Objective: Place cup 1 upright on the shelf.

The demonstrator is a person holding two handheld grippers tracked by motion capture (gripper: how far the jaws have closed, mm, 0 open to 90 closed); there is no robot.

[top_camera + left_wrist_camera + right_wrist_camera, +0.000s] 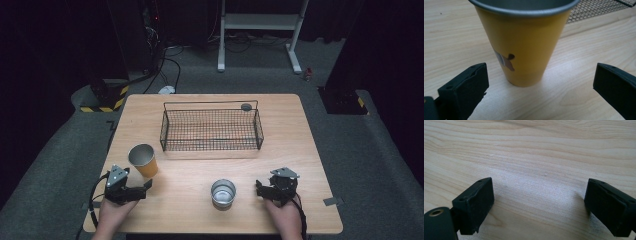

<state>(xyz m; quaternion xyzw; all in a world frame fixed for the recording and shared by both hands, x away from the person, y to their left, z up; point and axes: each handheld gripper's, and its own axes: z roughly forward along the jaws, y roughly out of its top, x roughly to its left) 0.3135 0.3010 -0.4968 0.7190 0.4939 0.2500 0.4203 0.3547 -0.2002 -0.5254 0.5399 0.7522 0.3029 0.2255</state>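
Resting near the front edge of the wooden table (300,150), both grippers sit low with a person's hand behind each. The left gripper (145,186) points toward the yellow cup (144,160), which stands upright just beyond its tips, on the table's left half and in front of the wire basket's (211,129) left corner. In the left gripper view the jaws stand wide apart and hold nothing; the cup (524,47), with its grey rim and a scuffed mark on its side, rises between and just past them, touching neither, with bare wood on both sides of its base. A strip of the basket's mesh (596,10) shows at the upper right there.

The right gripper (260,189) lies at the table's right front, turned toward the steel cup (223,193), which stands upright near the middle of the front edge, just beside the tips but apart from them. In the right gripper view its jaws are spread wide and hold nothing, with plain wood grain (536,165) between.

Open tabletop runs between the two cups and between the steel cup and the basket. The basket sits toward the far edge, with a small dark round object (246,106) at its far right corner.
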